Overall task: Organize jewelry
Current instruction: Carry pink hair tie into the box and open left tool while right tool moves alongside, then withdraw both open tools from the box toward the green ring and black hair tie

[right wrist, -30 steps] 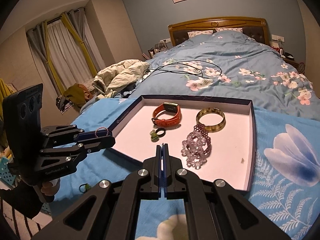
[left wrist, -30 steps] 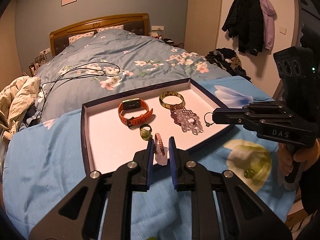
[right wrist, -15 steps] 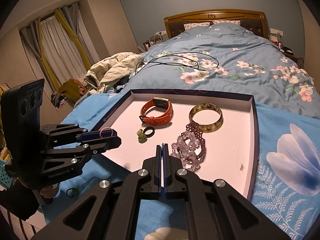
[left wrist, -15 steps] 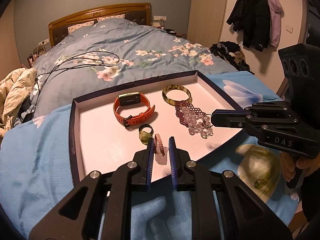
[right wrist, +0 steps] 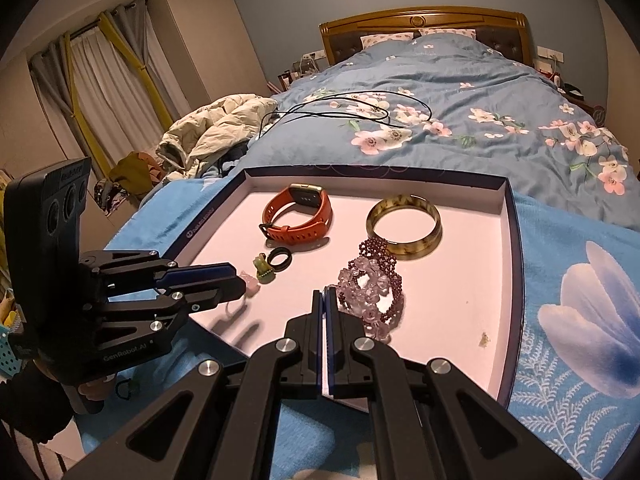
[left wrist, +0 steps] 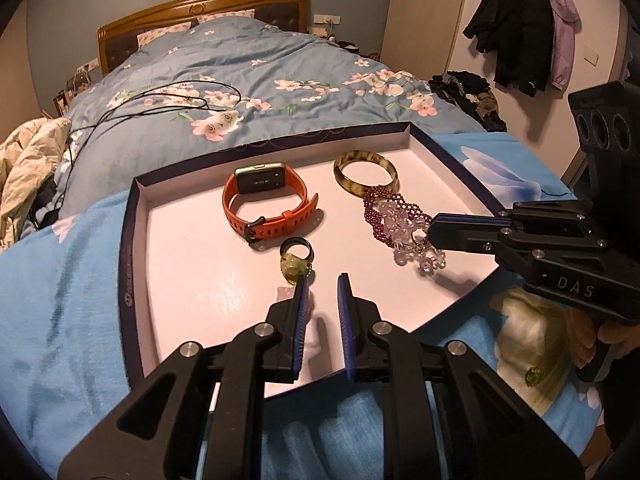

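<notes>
Now, left gripper [left wrist: 322, 280]: jaws a narrow gap apart, clamped on a pink charm [right wrist: 251, 282] that sticks out at the fingertips; low over the near part of the tray.
Right gripper [right wrist: 323, 296]: jaws pressed together, nothing seen between them.
Pink charm: in the left jaws, above the tray floor, just short of the ring; whatever hangs below it is blurred.
Tray [left wrist: 132, 240]: shallow, dark rim, pale floor, under and ahead of both pairs of jaws, lying on a blue cloth [left wrist: 60, 320].
Ring [left wrist: 296, 258]: black band with a green stone, on the tray floor just ahead of the left fingertips.
Watch [left wrist: 266, 200]: orange strap, beyond the ring, further ahead of the left jaws.
Beads [right wrist: 370, 288]: purple and clear, just ahead and right of the right fingertips; in the left view the right tips overlap them, contact unclear.
Bangle [right wrist: 404, 226]: mottled brown, beyond the beads and touching them.
Green piece [left wrist: 536, 376]: on the cloth outside the tray, below the right gripper.
</notes>
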A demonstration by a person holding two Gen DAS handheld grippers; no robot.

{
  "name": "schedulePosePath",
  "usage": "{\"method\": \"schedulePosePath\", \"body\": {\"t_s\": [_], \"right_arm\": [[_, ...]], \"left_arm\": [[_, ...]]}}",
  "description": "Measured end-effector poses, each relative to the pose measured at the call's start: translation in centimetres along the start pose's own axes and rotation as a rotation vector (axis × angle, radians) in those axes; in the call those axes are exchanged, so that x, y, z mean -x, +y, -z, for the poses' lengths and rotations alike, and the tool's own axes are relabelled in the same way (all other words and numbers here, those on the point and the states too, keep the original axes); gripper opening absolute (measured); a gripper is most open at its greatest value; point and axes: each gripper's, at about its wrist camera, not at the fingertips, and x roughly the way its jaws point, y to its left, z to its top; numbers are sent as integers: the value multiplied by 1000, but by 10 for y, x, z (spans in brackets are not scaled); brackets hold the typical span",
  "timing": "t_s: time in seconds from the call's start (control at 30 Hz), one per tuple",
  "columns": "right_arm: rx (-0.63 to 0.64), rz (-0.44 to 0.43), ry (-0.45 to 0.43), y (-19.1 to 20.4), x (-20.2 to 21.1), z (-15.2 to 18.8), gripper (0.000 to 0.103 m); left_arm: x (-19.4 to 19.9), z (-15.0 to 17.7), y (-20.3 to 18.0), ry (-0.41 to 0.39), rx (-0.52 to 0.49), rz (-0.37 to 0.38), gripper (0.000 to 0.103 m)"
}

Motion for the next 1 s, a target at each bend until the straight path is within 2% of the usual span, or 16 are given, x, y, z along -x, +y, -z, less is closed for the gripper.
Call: {"method": "schedulePosePath", "body": {"t_s": [0.2, 0.33, 0.47, 0.53, 0.57, 0.7, 0.83, 1.0], "right_arm": [[-19, 13, 10, -4, -4, 1, 3], [-20, 27, 4, -4, -3, 3, 4], [-32, 38, -15, -6, 3, 3, 12], [-43, 40, -33, -8, 10, 3, 27], [-47, 41, -41, -9, 13, 4, 29], [-55, 35, -59, -10, 23, 6, 30], [-44, 26, -73, -4, 35, 12, 38], [-26, 24, -72, 5, 51, 29, 47]], "left_arm": [[-4, -2, 4, 8, 15, 3, 15], [4, -2, 6, -19, 28, 16, 17], [24, 2, 15, -63, 54, 17, 29], [37, 5, 20, -90, 62, 12, 34], [41, 6, 21, -100, 66, 12, 38], [67, 17, 26, -146, 66, -13, 45], [87, 31, 27, -174, 64, -28, 63], [103, 57, 20, -168, 28, -60, 67]]}}
